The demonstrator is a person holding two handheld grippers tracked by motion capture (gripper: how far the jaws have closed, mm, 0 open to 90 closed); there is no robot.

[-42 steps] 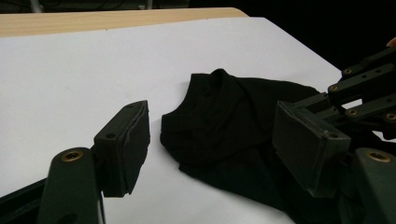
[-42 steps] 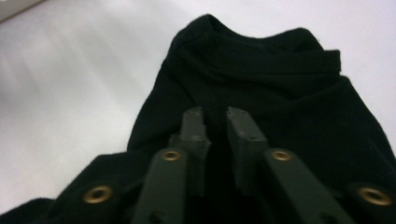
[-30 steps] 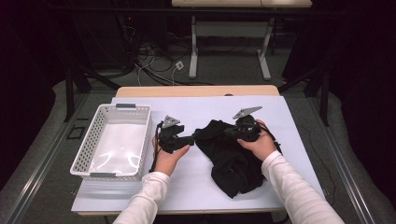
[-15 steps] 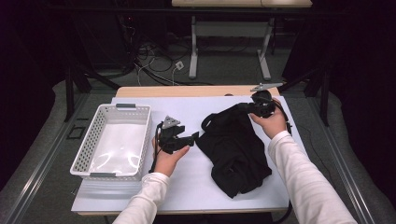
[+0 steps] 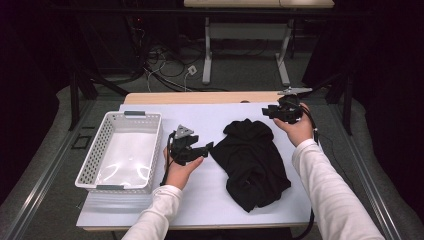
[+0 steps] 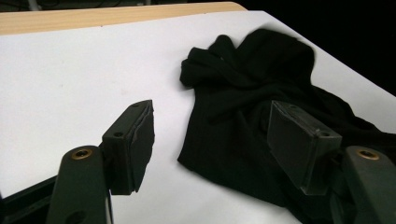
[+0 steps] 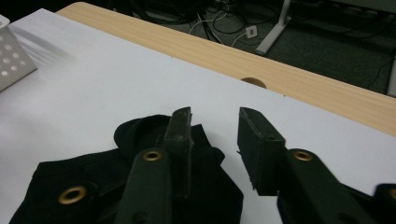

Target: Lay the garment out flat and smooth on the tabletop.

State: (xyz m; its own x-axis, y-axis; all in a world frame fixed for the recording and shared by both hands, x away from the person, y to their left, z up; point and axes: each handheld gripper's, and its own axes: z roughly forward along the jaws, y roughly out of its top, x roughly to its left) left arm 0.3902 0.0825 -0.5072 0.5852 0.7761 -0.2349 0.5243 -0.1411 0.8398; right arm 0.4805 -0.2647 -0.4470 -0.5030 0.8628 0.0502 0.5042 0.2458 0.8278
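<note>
A crumpled black garment (image 5: 252, 160) lies on the white table cover, right of centre. My left gripper (image 5: 209, 146) rests low at the garment's left edge, open, its jaws pointing at the cloth. In the left gripper view the garment (image 6: 252, 79) spreads ahead of the left gripper (image 6: 212, 116), and its near edge lies between the wide-apart jaws without being pinched. My right gripper (image 5: 266, 111) is held near the table's back right, just beyond the garment's bunched top end. In the right gripper view the right gripper (image 7: 215, 116) is open and holds nothing, with the garment (image 7: 135, 133) below its left jaw.
A white perforated basket (image 5: 95, 155) stands at the table's left side, with nothing in it; its corner (image 7: 11, 51) shows in the right gripper view. The wooden table edge (image 5: 200, 97) runs along the back. Cables and desk legs lie on the floor beyond.
My right gripper carried the garment's top end from the table's middle toward the back right, stretching the cloth, then let go and now stands open. The left gripper has barely moved.
</note>
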